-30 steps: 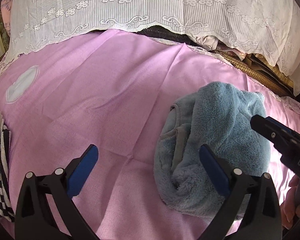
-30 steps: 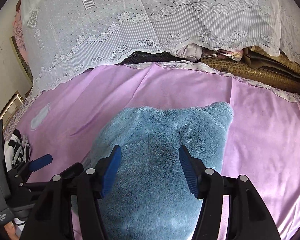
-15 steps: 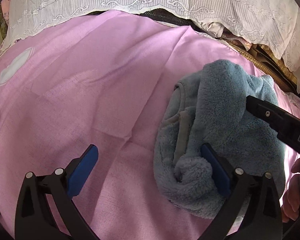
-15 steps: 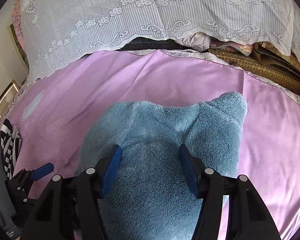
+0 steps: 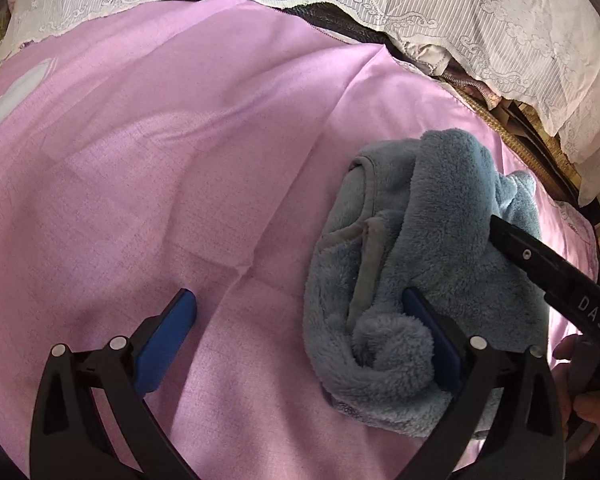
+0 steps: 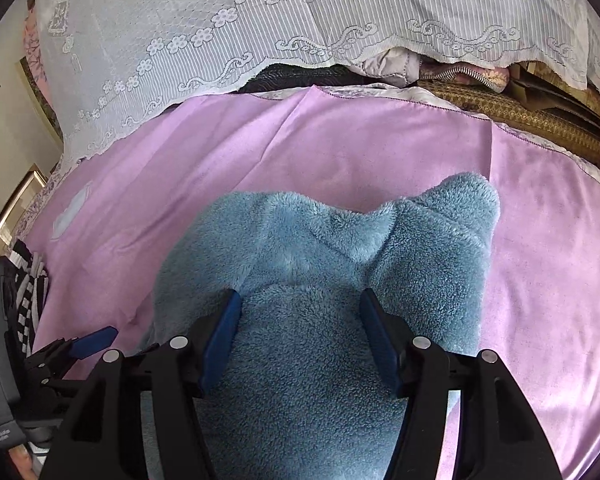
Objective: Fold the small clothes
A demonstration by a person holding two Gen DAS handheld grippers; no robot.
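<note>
A blue fleece garment (image 5: 424, 264) lies bunched on the pink sheet (image 5: 180, 160), at the right of the left wrist view. My left gripper (image 5: 300, 340) is open; its right finger (image 5: 432, 336) touches the garment's near left edge, its left finger rests over bare sheet. In the right wrist view the same garment (image 6: 320, 280) fills the centre. My right gripper (image 6: 300, 336) is open, its two fingers spread over the top of the fleece. The right gripper's black arm (image 5: 548, 272) crosses the garment in the left wrist view.
A white lace cover (image 6: 260, 20) hangs over stacked cloth and a woven mat (image 6: 540, 120) along the far edge. A black-and-white striped garment (image 6: 28, 292) lies at the left. A white patch (image 5: 12, 96) marks the sheet at far left.
Both grippers have moved forward and lower toward the blue garment. The left gripper's right finger now touches its edge. The striped garment has left the left wrist view.
</note>
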